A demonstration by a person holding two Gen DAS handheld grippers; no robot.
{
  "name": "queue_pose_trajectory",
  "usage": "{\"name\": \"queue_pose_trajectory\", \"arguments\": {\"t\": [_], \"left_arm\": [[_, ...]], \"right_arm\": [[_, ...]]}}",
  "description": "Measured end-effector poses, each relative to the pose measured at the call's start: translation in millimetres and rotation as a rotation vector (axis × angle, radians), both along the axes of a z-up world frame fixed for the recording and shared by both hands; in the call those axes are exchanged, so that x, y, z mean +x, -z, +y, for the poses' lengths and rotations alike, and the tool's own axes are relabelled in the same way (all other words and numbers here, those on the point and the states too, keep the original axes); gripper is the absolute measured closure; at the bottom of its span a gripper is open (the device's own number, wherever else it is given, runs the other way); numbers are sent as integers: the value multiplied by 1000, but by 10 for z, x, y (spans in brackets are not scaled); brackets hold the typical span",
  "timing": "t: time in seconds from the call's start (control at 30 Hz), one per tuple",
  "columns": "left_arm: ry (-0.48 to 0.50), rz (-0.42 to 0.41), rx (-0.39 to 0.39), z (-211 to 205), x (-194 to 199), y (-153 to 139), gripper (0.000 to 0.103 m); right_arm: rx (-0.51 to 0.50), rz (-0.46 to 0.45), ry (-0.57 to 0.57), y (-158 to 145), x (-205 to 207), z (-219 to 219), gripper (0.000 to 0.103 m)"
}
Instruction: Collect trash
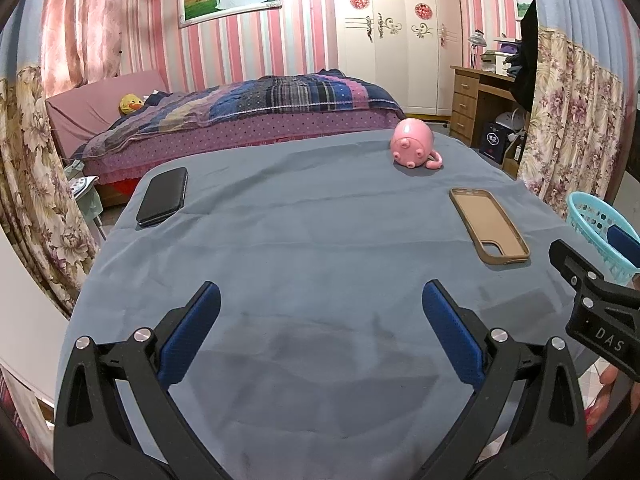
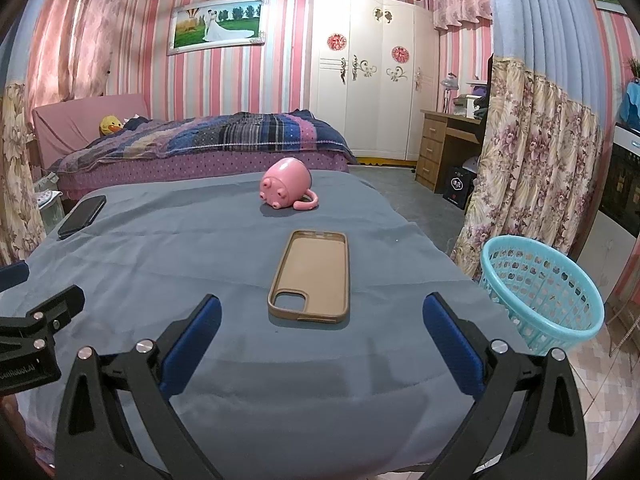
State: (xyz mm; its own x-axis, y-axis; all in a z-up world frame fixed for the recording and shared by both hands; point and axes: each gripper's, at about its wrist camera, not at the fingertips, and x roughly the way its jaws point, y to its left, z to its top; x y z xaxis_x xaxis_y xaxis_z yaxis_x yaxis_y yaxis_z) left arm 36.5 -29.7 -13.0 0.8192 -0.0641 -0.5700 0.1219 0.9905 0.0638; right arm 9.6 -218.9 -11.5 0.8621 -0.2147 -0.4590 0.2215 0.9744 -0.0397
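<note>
both grippers, left gripper [image 1: 320, 304] and right gripper [image 2: 322, 316], hang over the grey-blue cloth [image 1: 320, 260] with fingers spread wide, holding nothing. a tan phone case [image 2: 310, 276] lies at the right one's twelve o'clock, pink pig mug [image 2: 286, 189] tipped beyond it, black phone [image 2: 82, 216] at ten, teal basket [image 2: 544, 292] off the table edge at two.
</note>
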Motion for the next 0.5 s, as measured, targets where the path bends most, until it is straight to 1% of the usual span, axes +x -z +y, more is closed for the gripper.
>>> {"name": "queue_pose_trajectory", "arguments": {"t": [0.5], "left_arm": [[1,2,-1,0,1,0,5]], "right_arm": [[-4,-6,-2,7,11,-18,5]]}}
